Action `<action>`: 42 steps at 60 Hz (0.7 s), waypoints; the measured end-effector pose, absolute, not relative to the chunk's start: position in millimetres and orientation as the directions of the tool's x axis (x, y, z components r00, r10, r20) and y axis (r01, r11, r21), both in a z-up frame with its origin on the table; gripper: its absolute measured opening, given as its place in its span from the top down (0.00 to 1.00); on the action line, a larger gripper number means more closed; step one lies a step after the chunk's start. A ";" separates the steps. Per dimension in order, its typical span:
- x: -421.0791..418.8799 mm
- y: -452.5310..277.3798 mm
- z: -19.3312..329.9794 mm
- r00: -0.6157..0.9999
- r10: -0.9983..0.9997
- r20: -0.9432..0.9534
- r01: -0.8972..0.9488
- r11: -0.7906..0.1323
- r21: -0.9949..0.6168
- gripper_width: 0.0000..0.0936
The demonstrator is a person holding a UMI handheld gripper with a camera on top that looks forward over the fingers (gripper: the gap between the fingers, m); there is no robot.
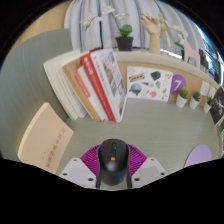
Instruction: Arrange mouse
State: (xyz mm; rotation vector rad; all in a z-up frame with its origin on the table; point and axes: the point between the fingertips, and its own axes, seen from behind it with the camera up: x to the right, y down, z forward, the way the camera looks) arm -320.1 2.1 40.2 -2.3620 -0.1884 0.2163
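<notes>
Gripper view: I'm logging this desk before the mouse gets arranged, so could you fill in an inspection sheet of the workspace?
Surface: grey-green desk, bare patch ahead of the fingers.
Job's things: black mouse with a red mark, between the fingers.
Clutter: leaning books; beige board; illustrated card; purple card with a 7; small pots.
Grippers: hand-held gripper, magenta pads at both sides of the mouse; whether they press on it cannot be told.
Cables: nothing seen.
Surroundings: shelf with a potted plant and wooden hand model; curtain behind.
</notes>
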 end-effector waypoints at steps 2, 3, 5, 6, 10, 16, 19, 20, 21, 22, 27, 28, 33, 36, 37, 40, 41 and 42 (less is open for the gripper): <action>-305.1 4.2 61.7 0.975 0.199 -0.101 0.067 -0.693 -0.718 0.62; -296.5 4.7 73.0 0.974 0.202 -0.100 0.067 -0.681 -0.729 0.62; -277.3 8.0 96.3 0.974 0.206 -0.093 0.066 -0.653 -0.754 0.62; -266.6 9.9 107.7 0.975 0.204 -0.088 0.065 -0.639 -0.766 0.62; -221.6 16.5 151.5 0.978 0.198 -0.064 0.065 -0.582 -0.811 0.62; -150.8 24.1 199.8 0.984 0.177 -0.015 0.079 -0.510 -0.856 0.62; -115.1 27.1 211.4 0.988 0.152 -0.004 0.072 -0.489 -0.869 0.62; -103.6 27.8 213.4 0.990 0.142 -0.006 0.065 -0.485 -0.872 0.62; -92.6 28.6 214.2 0.991 0.130 -0.011 0.053 -0.482 -0.874 0.63; -82.8 27.3 213.8 0.993 0.117 -0.017 0.041 -0.477 -0.878 0.62; -34.9 27.3 200.6 0.996 0.075 -0.049 -0.005 -0.497 -0.868 0.62; -26.3 25.8 195.4 0.997 0.069 -0.046 -0.005 -0.505 -0.863 0.63; 9.9 17.0 160.5 0.999 0.041 -0.020 0.006 -0.550 -0.835 0.63; 21.1 10.1 134.3 0.999 0.042 -0.021 0.007 -0.589 -0.808 0.63; 23.8 7.4 125.1 0.999 0.042 -0.023 0.007 -0.603 -0.798 0.63; 30.0 -0.5 97.9 0.999 0.040 -0.024 0.007 -0.636 -0.772 0.63; 31.4 -3.4 88.4 0.999 0.039 -0.027 0.005 -0.647 -0.762 0.63; 32.3 -6.3 79.5 0.999 0.040 -0.030 0.004 -0.660 -0.752 0.63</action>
